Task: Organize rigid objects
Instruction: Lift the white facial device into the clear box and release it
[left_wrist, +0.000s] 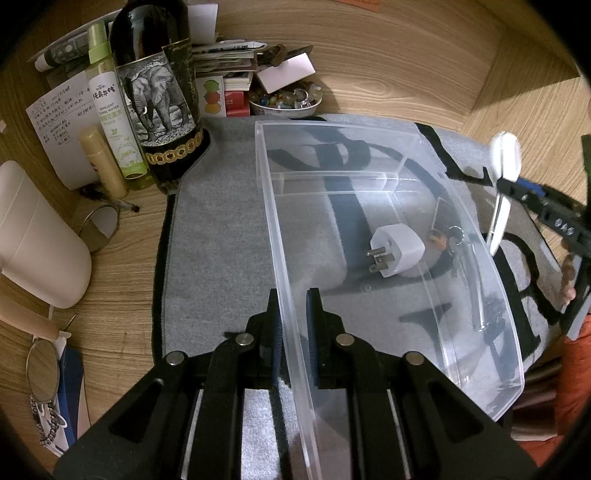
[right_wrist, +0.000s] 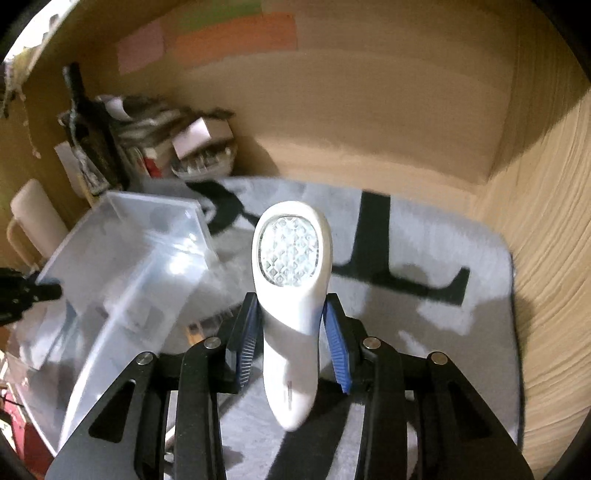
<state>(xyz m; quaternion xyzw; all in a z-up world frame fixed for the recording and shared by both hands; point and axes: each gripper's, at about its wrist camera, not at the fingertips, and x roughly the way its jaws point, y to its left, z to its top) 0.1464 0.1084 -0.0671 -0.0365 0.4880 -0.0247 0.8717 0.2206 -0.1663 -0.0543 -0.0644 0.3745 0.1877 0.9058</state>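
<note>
The left gripper (left_wrist: 291, 325) pinches the near wall of the clear plastic bin (left_wrist: 369, 155), which holds a white plug adapter (left_wrist: 400, 251) and keys (left_wrist: 452, 240). The right gripper (right_wrist: 291, 332) is clamped on a white handheld light (right_wrist: 290, 295), raised over the grey mat (right_wrist: 443, 332) beside the bin.

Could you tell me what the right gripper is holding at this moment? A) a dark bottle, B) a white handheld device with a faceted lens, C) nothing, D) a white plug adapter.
B: the right gripper is shut on the white device, its blue pads against its narrow handle, above the mat.
</note>
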